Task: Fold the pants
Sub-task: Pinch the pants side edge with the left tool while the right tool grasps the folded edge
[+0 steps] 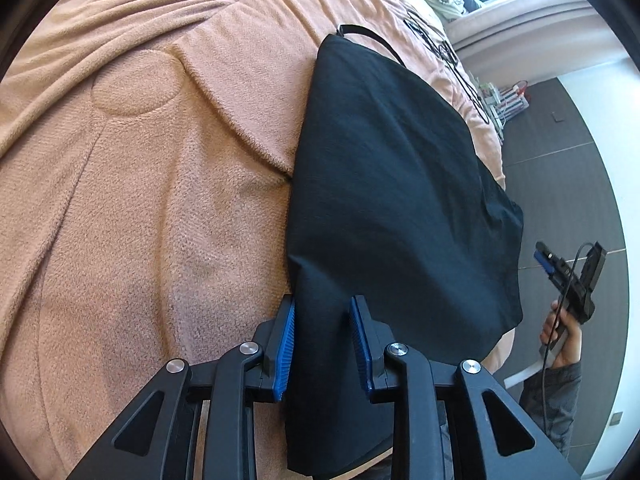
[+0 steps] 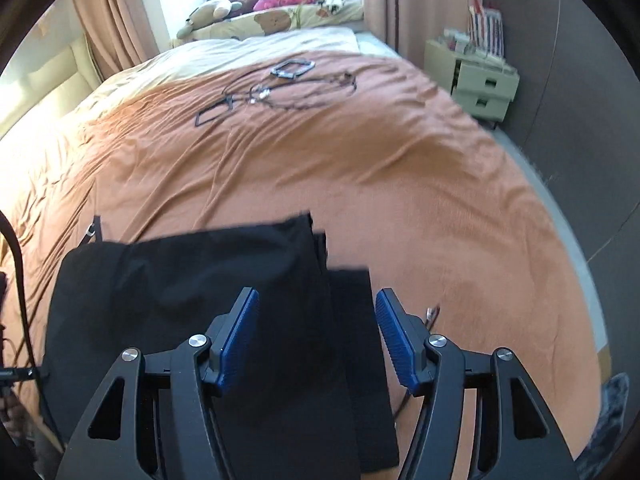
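Note:
The black pants (image 1: 384, 184) lie partly folded on an orange-pink blanket (image 1: 140, 200) on the bed. My left gripper (image 1: 322, 308) is open, its blue pads (image 1: 285, 344) on either side of the pants' near edge, which runs between the jaws. In the right wrist view the pants (image 2: 192, 280) lie in front of and under my right gripper (image 2: 316, 300), which is open with its blue pads (image 2: 240, 332) wide apart above the cloth. The right gripper also shows in the left wrist view (image 1: 560, 280), held in a hand off the bed's edge.
Black cables and a small frame (image 2: 280, 84) lie on the blanket further up the bed. Pillows and plush toys (image 2: 248, 16) sit at the head by the window. A pale drawer unit (image 2: 476, 80) stands to the right. The grey floor (image 1: 560, 184) runs along the bed's edge.

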The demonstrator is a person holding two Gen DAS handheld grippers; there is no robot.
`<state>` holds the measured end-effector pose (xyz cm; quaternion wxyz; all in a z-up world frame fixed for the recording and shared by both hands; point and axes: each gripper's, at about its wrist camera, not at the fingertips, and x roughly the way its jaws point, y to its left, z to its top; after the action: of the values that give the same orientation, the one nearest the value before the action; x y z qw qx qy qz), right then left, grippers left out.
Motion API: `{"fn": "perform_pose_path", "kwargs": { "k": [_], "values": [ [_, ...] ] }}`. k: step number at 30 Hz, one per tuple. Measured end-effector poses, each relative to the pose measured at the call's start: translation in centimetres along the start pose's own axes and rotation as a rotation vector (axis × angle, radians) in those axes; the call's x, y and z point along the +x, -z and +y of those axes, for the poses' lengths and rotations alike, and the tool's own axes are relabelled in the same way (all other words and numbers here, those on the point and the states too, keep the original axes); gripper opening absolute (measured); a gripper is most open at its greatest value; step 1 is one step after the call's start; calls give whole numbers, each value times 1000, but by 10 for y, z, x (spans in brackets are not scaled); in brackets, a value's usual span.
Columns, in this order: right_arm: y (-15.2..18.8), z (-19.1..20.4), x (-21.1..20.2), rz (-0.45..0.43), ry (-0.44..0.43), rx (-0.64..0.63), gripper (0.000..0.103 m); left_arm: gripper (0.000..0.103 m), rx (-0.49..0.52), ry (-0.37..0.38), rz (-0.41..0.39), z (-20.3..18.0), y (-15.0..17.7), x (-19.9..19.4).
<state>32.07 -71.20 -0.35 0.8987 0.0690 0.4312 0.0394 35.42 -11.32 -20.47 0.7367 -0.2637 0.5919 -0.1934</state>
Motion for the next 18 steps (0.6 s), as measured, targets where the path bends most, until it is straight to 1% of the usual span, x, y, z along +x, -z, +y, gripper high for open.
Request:
{"fn": "perform_pose_path", "kwargs": {
  "k": [3, 6, 8, 12, 14, 15, 16, 17, 18],
  "values": [
    [7, -12, 8, 45, -35, 7, 59, 28, -4, -4, -3, -2, 0, 1],
    [10, -21, 14, 72, -84, 12, 59, 28, -3, -9, -6, -4, 1, 1],
    [14, -26, 20, 96, -89, 15, 59, 28, -1, -14, -5, -4, 1, 1],
    [18, -34, 37, 144, -135, 29, 59, 28, -1, -22, -6, -6, 1, 2],
    [18, -34, 43, 160, -151, 20, 44, 28, -1, -25, -7, -6, 2, 3],
    [17, -33, 46, 164, -147, 9, 42, 28, -1, -28, -7, -7, 2, 4],
    [16, -34, 47, 164, -136, 1, 31, 28, -3, -29, -7, -7, 2, 4],
    [14, -37, 48, 165, -126, -3, 17, 28, -5, -31, -8, -8, 2, 5],
    [13, -38, 47, 165, -138, 5, 12, 28, -5, -32, -8, -9, 2, 5]
  ]
}}
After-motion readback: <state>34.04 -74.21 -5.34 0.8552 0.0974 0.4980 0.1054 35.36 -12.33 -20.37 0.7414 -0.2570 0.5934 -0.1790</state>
